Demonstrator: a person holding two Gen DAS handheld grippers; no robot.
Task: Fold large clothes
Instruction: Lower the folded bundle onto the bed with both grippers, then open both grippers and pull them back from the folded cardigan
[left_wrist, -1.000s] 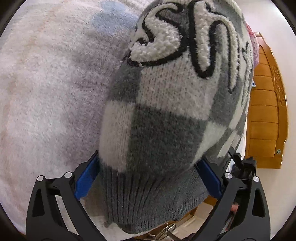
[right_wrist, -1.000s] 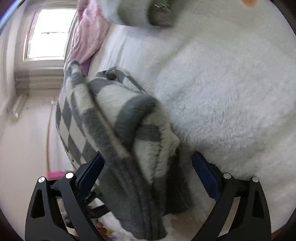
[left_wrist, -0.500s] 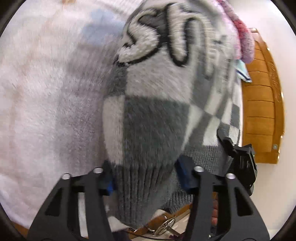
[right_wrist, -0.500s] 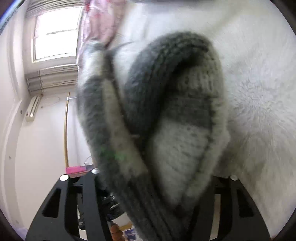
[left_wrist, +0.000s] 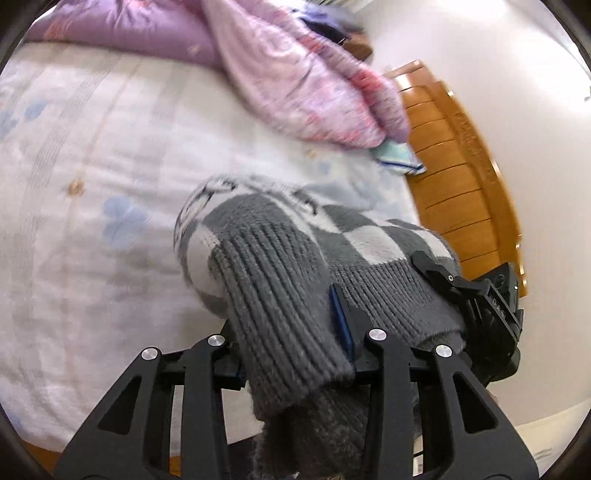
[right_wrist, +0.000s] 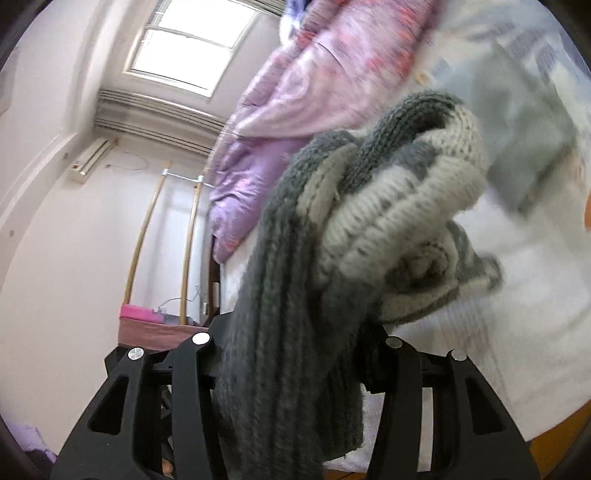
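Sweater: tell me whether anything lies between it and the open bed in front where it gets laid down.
Nothing visible does. Both the left gripper and right gripper grip the sweater; the bedspread ahead is bare, and the pink quilt lies farther back.

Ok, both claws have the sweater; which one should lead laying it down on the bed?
Probably left. The left claw is shut on the sweater hem above open bedspread; the right claw grips a bunched wad near the bed's edge.

Black gripper (left_wrist: 295, 354), blue pads, silver screws
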